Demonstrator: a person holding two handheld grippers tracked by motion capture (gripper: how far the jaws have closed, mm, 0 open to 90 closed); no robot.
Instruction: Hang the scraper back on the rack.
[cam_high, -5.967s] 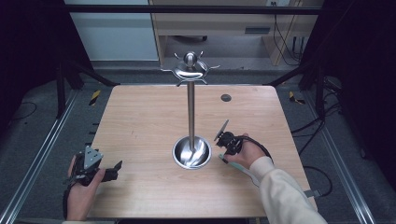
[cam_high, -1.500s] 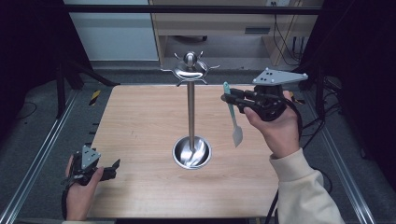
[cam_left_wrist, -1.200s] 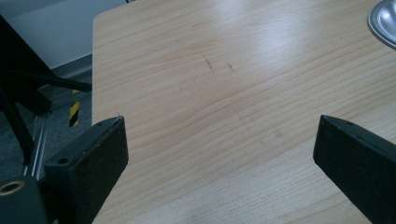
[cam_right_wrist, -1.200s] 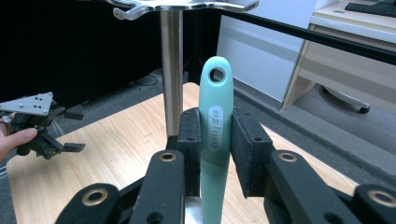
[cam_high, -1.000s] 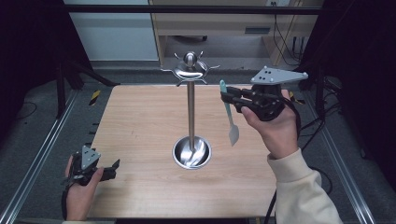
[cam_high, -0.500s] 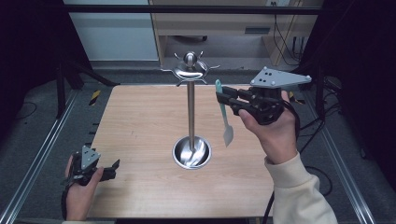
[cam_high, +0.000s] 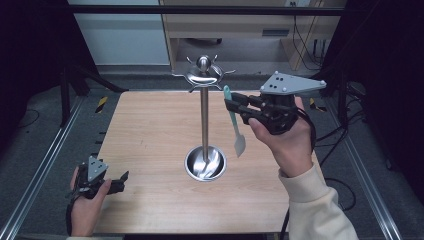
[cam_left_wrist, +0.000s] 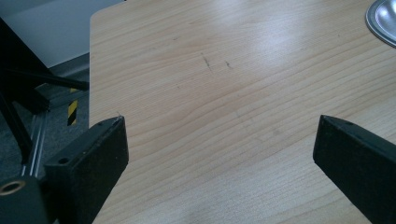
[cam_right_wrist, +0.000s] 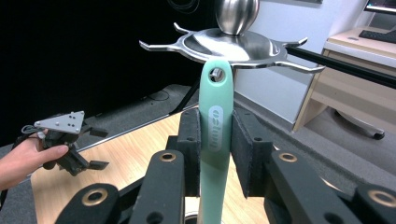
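Right tongs (cam_high: 231, 106): right of centre in the high view, raised above the counter in the person's right hand (cam_high: 287, 142); jaws narrowed onto a mint-green utensil (cam_high: 233, 121), pads pressing its handle from both sides in the right gripper view (cam_right_wrist: 215, 154); grey three-cornered plate on top
Mint-green utensil: hangs blade-down from the right tongs, just right of the stand's pole in the high view, its pale blade at mid-frame above the counter; in the right gripper view (cam_right_wrist: 215, 130) the handle runs upright through the centre of the frame, white lettering on it; the hole at its top end sits right at one prong tip under the stand's disc, metal showing through the hole; whether it is hooked on I cannot tell
Left tongs (cam_high: 120, 178): lower left of the high view, low at the counter's near edge, in the left hand (cam_high: 86, 205); jaws wide apart in the left gripper view (cam_left_wrist: 219, 149), bare wood between them, nothing held; also at the left edge of the right gripper view (cam_right_wrist: 95, 149)
Stand (cam_high: 204, 117): steel pole at the centre of the high view; round shiny base on the counter; disc with outward prongs and a ball on top, upper centre; upper centre of the right gripper view too (cam_right_wrist: 233, 44)
Counter (cam_high: 150, 130): light wood, rounded corners; metal rails along its left and right sides
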